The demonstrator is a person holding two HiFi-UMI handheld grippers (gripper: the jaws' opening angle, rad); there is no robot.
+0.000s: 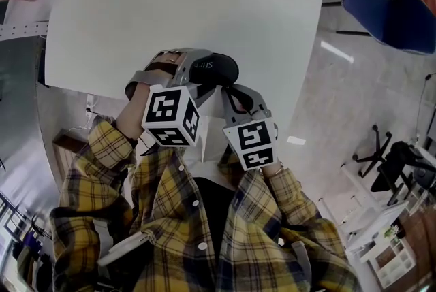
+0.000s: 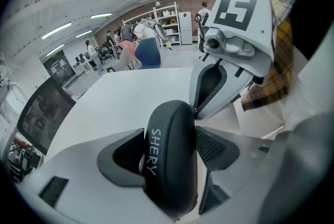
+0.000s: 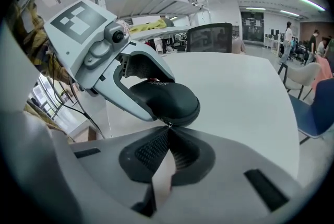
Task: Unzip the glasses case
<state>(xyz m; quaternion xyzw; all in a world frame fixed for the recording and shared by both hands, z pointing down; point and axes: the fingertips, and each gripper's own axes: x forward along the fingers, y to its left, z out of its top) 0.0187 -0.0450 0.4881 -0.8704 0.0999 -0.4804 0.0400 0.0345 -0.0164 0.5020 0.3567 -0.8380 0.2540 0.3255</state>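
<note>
Two hand-held grippers, held close before the person's chest at the near edge of the white counter.

Arms: both forearms in yellow plaid sleeves, bent and drawn in so that the grippers converge. Each marker cube faces up toward the head view.

Left hand-held gripper: reaches forward and slightly right. Its jaws stand apart by the thickness of the glasses case and clamp it from both sides, one dark pad against each broad face.

Right hand-held gripper: angled in from the right, nose toward the case's end. Its jaws are drawn together until the ribbed pads meet at the tips. They pinch a small metal zipper pull right at the case's seam.

Glasses case: black, oval, hard-shell with a smooth matte surface and rounded ends. It carries the pale lettering "SHERY" on its outer face. It is turned on edge between the left jaws, and the seam with the zip runs round its rim. The shell halves appear closed along the visible part of the seam. It sits over the counter's near edge. Whether it touches the counter cannot be told.

Surroundings: blue chair beyond the counter's far right corner.
</note>
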